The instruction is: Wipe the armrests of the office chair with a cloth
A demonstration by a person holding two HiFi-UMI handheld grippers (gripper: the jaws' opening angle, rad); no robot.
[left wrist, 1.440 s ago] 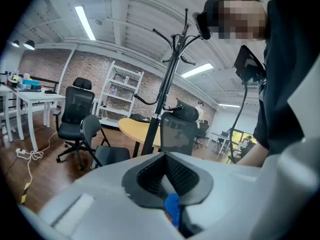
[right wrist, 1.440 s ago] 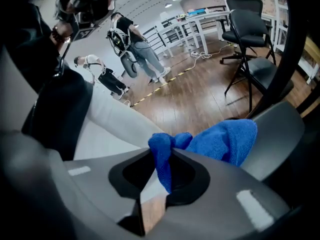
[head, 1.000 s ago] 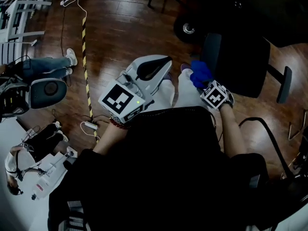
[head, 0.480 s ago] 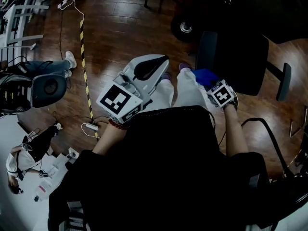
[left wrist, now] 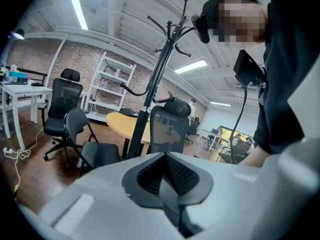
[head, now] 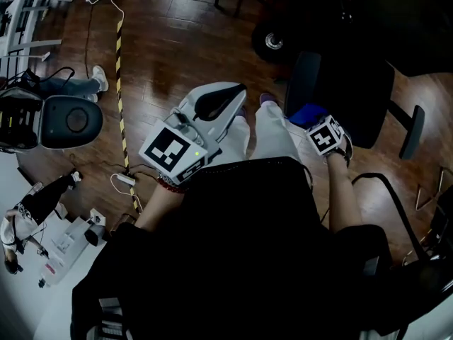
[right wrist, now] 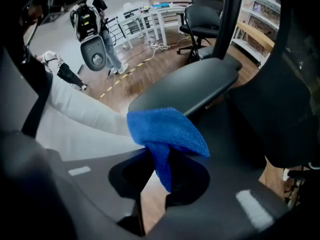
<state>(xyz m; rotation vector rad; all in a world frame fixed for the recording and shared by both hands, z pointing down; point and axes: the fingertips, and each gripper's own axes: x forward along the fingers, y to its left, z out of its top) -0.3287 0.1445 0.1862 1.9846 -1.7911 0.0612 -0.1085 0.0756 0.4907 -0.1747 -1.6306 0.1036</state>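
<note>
The black office chair (head: 357, 91) stands at the upper right of the head view, with one armrest (head: 300, 80) near me and the other armrest (head: 413, 132) on the far side. My right gripper (head: 312, 123) is shut on a blue cloth (head: 304, 113). In the right gripper view the blue cloth (right wrist: 167, 131) bunches out of the right gripper (right wrist: 161, 176) and lies on the near end of the armrest (right wrist: 187, 86). My white left gripper (head: 221, 99) hovers over the floor to the left, apart from the chair. In its own view the left gripper (left wrist: 162, 178) is shut and holds nothing.
Yellow-black tape (head: 118, 69) and a power strip (head: 124, 180) with cables lie on the wood floor at left. A person with a grey device (head: 69, 122) stands further left. A coat rack (left wrist: 155, 79), other chairs and a yellow table (left wrist: 125, 125) stand ahead of the left gripper.
My right gripper has carried the blue cloth a little to the right, onto the near end of the armrest. The left gripper has hardly moved.
</note>
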